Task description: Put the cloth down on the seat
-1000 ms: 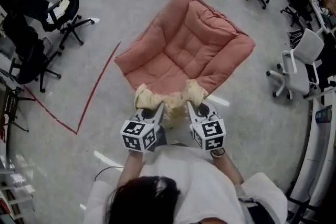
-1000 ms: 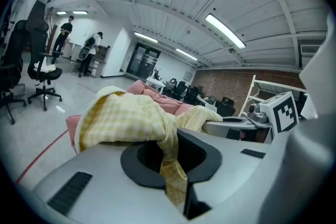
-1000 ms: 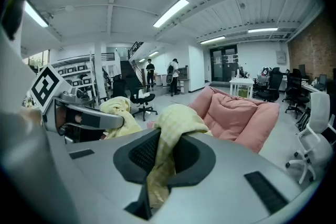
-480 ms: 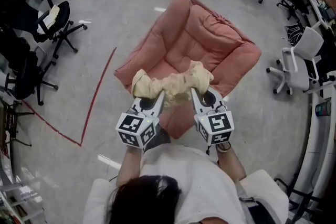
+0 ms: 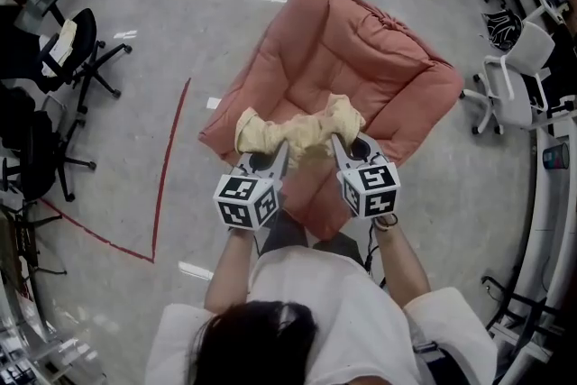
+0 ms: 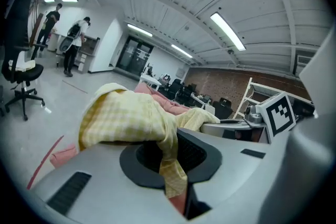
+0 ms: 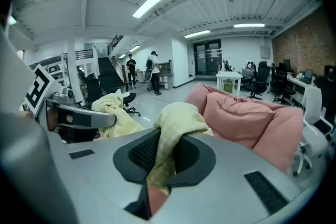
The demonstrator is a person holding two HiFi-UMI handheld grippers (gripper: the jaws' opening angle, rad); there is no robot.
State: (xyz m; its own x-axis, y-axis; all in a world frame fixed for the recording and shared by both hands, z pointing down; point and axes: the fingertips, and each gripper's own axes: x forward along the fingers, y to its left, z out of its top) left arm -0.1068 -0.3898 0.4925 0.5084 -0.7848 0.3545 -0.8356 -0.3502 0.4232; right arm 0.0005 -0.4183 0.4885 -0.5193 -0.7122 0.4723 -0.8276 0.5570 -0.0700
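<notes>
The person holds a yellow checked cloth (image 5: pixel 297 132) bunched up and stretched between the two grippers, in the air over the front part of the pink cushioned seat (image 5: pixel 361 50). The left gripper (image 5: pixel 273 156) has its jaws nearly together, pinching one end of the cloth. The right gripper (image 5: pixel 339 145) grips the other end in the same narrow way. In both gripper views a fold of fabric runs down into the slit between the jaws.

The cloth seems not to rest on the seat yet, so lowering and letting go are probably what remain. If it is let go this close to the seat's front edge, it could slide off onto the floor (image 5: pixel 469 194). The fabric sits deep in both pairs of jaws, so it may snag and be dragged back off the seat as the grippers pull away. If one side lets go first, the cloth would likely swing and land in a heap to one side of the seat.
</notes>
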